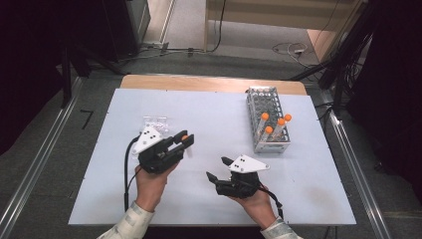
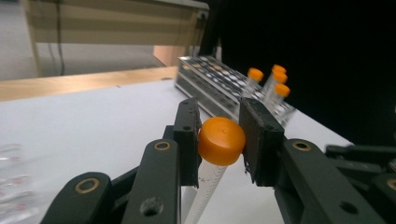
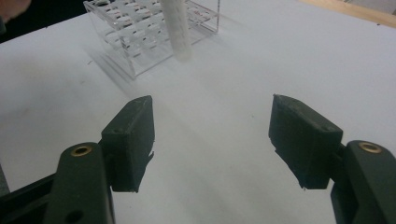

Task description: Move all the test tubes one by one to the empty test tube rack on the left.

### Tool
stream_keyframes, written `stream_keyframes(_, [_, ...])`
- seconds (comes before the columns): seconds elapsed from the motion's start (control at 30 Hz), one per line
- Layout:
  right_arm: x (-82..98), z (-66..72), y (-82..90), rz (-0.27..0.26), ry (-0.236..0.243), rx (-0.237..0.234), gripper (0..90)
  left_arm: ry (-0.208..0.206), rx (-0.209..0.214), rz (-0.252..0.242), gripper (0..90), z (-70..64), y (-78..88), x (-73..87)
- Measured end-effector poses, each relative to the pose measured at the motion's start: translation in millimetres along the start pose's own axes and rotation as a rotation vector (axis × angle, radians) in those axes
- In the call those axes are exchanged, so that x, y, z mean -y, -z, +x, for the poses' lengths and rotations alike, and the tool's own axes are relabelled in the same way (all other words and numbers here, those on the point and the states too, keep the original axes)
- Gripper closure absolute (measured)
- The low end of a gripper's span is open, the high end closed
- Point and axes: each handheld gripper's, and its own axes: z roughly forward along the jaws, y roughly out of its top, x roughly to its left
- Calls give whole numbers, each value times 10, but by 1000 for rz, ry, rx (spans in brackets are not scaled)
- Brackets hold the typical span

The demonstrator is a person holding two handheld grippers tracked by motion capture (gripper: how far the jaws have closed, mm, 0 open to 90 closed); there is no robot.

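Your left gripper (image 2: pixel 219 140) pinched the tube (image 2: pixel 221 141) by its cap; the right gripper (image 3: pixel 212 135) stood spread, empty. You kept it upright toward the rack (image 1: pixel 267 119) with 4 tubes.

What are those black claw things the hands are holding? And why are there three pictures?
They are grippers: hand-held tongs with two black jaws. A person holds one in each hand at a white table. One picture comes from a camera up high, looking down. The other two come from small cameras riding on each gripper, looking along its jaws.

The left gripper is squeezed shut on a clear tube with an orange cap, lifted off the table. The right gripper is open with nothing between its jaws.

On the table stands a rack with four more orange-capped tubes standing in it. A second, clear rack sits beside the left gripper.
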Motion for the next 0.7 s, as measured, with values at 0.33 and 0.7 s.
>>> stream_keyframes(0.33, [20, -74, 32, 4, -11, 22, 298, 38, -107, -48, 690, 324, 270, -146])
stream_keyframes(0.7, [34, -114, 43, 6, -23, 32, 297, 31, -178, -43, 690, 481, 382, -138])
